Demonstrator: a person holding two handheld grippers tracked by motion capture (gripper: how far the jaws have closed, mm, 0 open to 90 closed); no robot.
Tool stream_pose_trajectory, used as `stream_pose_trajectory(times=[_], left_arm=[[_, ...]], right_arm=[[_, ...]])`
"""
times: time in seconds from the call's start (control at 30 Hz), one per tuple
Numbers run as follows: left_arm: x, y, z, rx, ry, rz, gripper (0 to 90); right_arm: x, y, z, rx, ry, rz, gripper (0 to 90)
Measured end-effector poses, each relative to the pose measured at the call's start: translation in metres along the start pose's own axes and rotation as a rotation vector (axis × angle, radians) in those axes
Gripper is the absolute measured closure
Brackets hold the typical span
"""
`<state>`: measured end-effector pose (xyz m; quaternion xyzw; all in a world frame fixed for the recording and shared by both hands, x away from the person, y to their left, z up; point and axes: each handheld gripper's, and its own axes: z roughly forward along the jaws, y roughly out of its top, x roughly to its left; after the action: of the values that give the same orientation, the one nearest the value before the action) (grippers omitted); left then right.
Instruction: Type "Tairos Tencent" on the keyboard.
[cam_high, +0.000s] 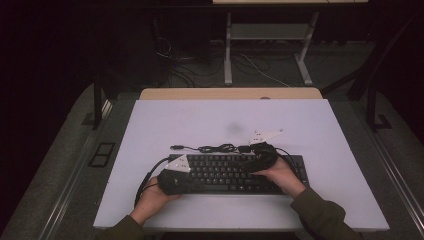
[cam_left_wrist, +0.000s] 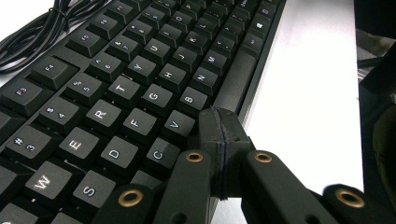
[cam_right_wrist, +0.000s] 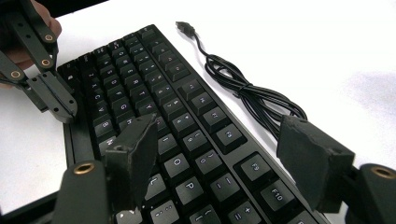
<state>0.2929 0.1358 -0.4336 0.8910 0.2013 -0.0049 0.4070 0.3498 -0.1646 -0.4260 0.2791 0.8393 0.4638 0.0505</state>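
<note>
a white table (cam_high: 320, 200) with a wood strip (cam_high: 230, 93) along its far edge; beyond that edge, a desk frame (cam_high: 267, 45) and loose cables (cam_high: 195, 67) on the dark floor (cam_high: 60, 150)

Behind the left tool (cam_left_wrist: 219, 140), its joined tips cover the keyboard's (cam_left_wrist: 140, 93) front edge, and whether they touch a key cannot be told. The picture's border cuts off the keys beside that tool. In the high view, key legends are too small to read. The right tool (cam_right_wrist: 224, 158) hides keys beneath its jaws.
</note>
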Motion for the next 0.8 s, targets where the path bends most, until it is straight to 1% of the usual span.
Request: stream_pose_trajectory(times=[0.17, 0.2, 0.27, 0.63, 0.8], left_arm=[[0.0003, -0.0002, 0.0007, 0.002, 0.001, 0.002, 89.2], [0.0003, -0.0004, 0.0014, 0.01, 0.003, 0.006, 89.2], [0.0011, -0.0007, 0.0023, 0.008, -0.002, 0.002, 89.2], [0.0006, 0.0002, 0.0013, 0.005, 0.006, 0.007, 89.2], [0.0005, 0.001, -0.0007, -0.005, 0.009, 0.004, 89.1]], right_arm=[[0.0003, 0.0003, -0.0001, 0.001, 0.0, -0.001, 28.7], [0.0003, 0.0002, 0.0, 0.002, 0.0, -0.001, 28.7], [0.0003, 0.0002, 0.0, 0.002, 0.001, 0.0, 28.7], [0.0006, 0.0005, -0.0001, 0.0, 0.0, -0.001, 28.2], [0.0001, 0.0002, 0.0, -0.002, 0.001, -0.001, 28.2]])
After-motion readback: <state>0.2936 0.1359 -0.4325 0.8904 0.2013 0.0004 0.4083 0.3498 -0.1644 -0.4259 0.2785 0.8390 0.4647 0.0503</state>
